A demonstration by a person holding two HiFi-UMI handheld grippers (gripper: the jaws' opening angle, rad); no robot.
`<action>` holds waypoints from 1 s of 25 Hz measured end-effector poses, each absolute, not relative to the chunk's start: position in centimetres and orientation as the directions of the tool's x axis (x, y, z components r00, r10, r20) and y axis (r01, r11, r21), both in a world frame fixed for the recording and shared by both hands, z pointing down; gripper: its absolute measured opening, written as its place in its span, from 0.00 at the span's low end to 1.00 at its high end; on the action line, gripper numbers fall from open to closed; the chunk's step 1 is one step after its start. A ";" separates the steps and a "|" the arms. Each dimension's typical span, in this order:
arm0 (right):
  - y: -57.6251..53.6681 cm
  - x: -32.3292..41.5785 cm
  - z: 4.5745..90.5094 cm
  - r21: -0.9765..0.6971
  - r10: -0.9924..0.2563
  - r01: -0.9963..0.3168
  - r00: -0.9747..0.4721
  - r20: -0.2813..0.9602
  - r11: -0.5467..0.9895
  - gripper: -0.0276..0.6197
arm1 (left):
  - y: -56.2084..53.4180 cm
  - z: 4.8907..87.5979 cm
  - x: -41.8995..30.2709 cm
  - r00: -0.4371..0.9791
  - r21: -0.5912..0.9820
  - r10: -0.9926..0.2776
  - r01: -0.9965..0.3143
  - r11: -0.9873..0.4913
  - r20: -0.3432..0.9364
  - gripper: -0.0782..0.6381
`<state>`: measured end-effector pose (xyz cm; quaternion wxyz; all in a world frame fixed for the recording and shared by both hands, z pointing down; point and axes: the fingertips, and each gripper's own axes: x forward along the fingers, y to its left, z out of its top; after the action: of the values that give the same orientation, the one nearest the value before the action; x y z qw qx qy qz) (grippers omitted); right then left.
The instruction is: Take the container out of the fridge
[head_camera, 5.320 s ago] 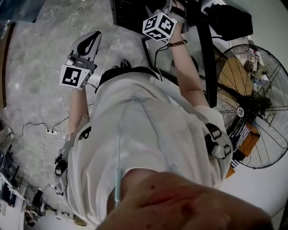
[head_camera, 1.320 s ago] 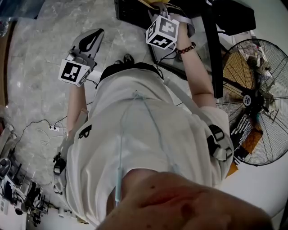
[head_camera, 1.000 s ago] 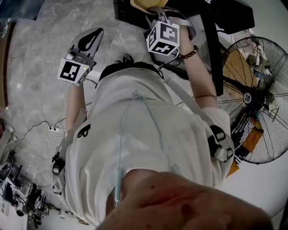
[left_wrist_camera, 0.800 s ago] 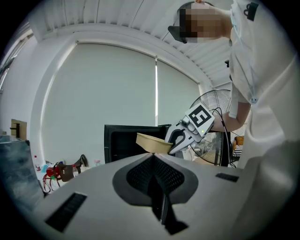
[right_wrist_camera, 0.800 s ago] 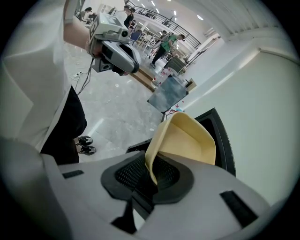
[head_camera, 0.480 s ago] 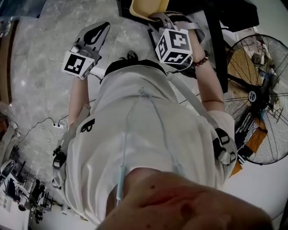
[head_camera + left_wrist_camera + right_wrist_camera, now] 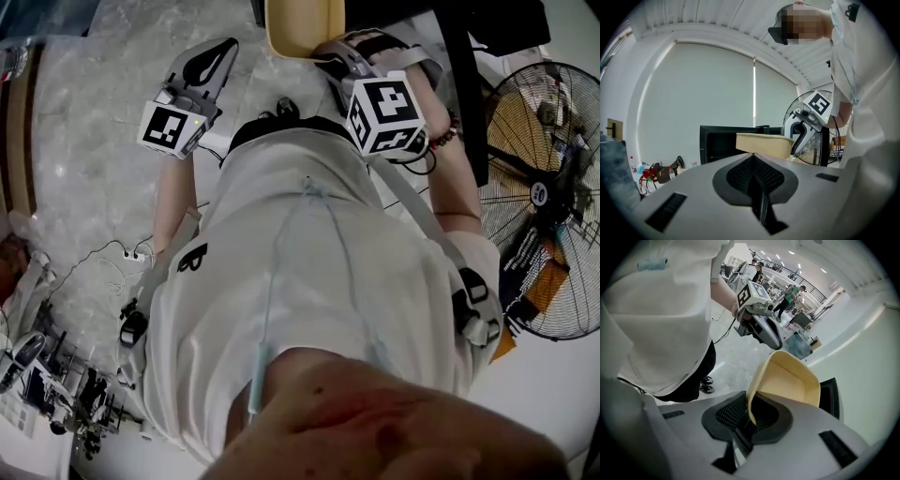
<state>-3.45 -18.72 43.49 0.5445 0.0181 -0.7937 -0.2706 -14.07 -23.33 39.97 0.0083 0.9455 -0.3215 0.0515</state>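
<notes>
Right gripper pointed steeply down, clamped on the rim of the yellow container, jaws having just closed tighter. Left gripper was held level, apart from it. Left gripper view: jaws together, nothing between; container outside, in front of the black fridge. Right gripper view: rim pinched between jaws, container interior bare.
</notes>
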 end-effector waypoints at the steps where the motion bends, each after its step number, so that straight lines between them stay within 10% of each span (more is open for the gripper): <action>1: -18.6 -3.6 43.5 0.450 -0.320 0.270 -0.411 0.853 0.851 0.11 | -23.4 40.0 -14.2 0.783 -0.013 -0.612 -0.614 -0.789 0.111 0.12; 25: -19.4 -3.0 43.6 0.424 -0.298 0.281 -0.397 0.868 0.861 0.10 | -23.8 39.5 -13.9 0.781 -0.007 -0.616 -0.619 -0.786 0.108 0.12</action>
<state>-3.02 -19.41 43.58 0.5491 0.0056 -0.7930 -0.2637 -13.90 -23.76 39.52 0.0146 0.9434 -0.3271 0.0521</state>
